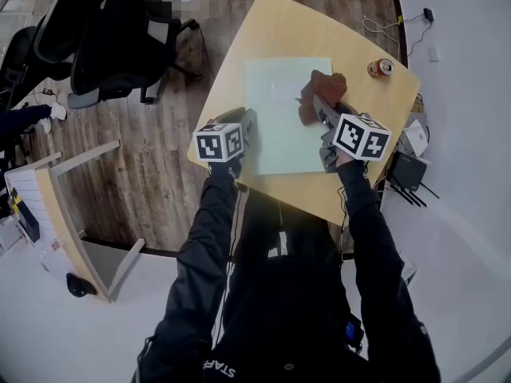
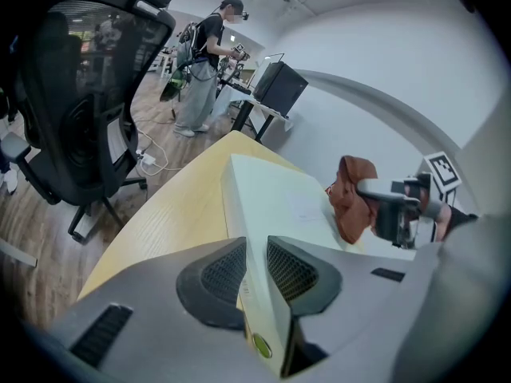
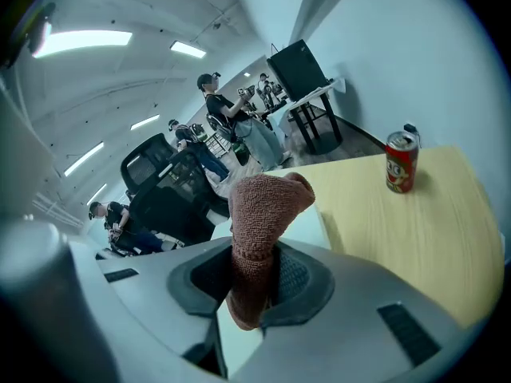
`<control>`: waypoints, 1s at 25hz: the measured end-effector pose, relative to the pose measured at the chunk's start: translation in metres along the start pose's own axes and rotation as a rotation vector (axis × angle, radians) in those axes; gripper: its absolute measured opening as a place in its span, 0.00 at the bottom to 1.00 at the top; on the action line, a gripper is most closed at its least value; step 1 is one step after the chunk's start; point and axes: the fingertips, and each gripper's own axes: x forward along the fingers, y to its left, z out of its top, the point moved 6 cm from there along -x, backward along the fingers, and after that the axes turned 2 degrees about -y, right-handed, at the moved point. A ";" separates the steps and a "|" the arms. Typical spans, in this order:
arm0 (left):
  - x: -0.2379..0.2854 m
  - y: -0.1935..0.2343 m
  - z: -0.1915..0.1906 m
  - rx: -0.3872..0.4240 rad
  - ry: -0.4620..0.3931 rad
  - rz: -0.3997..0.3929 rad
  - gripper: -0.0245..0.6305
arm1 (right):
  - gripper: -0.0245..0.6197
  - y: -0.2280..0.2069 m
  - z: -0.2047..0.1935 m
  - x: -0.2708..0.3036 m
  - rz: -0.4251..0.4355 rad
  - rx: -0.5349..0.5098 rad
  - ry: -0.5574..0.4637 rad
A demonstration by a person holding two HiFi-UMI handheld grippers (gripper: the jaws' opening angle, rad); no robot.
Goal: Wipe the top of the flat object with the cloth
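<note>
Now, right tongs (image 3: 254, 276): clamped on the brown cloth (image 3: 261, 210), above the far right of the flat object (image 1: 279, 122).
Left tongs (image 2: 255, 276): pinching the flat object's left edge.
Flat object: lying on the desk (image 1: 375, 162).

The left claw (image 2: 256, 247) clamps the flat object (image 2: 271, 198) at its edge, cloth (image 2: 351, 199) beyond.

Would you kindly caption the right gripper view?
Right tongs pinch a brown cloth over the pale board, a can beyond.

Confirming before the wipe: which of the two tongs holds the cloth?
The right tongs, shut on the rust-brown terry cloth. The left tongs instead grip the near edge of the pale green flat board.
</note>
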 end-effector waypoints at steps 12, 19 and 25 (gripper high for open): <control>0.001 0.002 0.002 -0.007 0.011 0.002 0.19 | 0.20 -0.042 0.027 0.060 -0.098 0.108 0.048; 0.000 0.003 -0.001 -0.021 0.007 0.022 0.19 | 0.20 -0.041 -0.010 0.023 -0.093 0.146 0.092; -0.002 0.000 0.000 -0.009 0.005 0.052 0.19 | 0.20 -0.035 -0.054 -0.017 -0.078 0.163 0.112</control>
